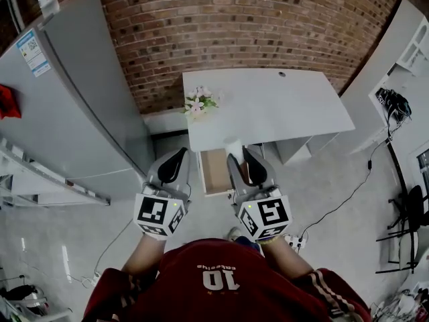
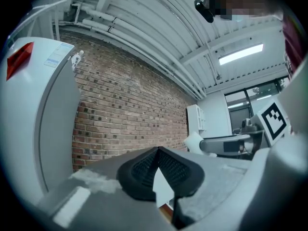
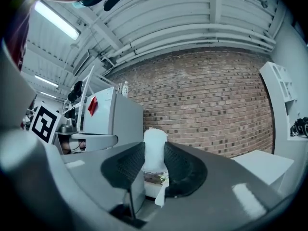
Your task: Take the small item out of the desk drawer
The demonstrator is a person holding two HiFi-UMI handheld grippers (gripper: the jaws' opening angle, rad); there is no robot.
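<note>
My right gripper is shut on a small white item, held up over the open desk drawer. The right gripper view has that white item pinched upright between the ribbed pads, its rounded top standing above them. My left gripper hovers left of the drawer. In the left gripper view its jaws meet at the tips with nothing between them. The same view has the white item out to the right. The drawer's brown inside is partly hidden by the right gripper.
The white desk stands against a brick wall, with a small bunch of flowers at its left front corner. A grey refrigerator is to the left. A black cable runs over the floor on the right, near shelving.
</note>
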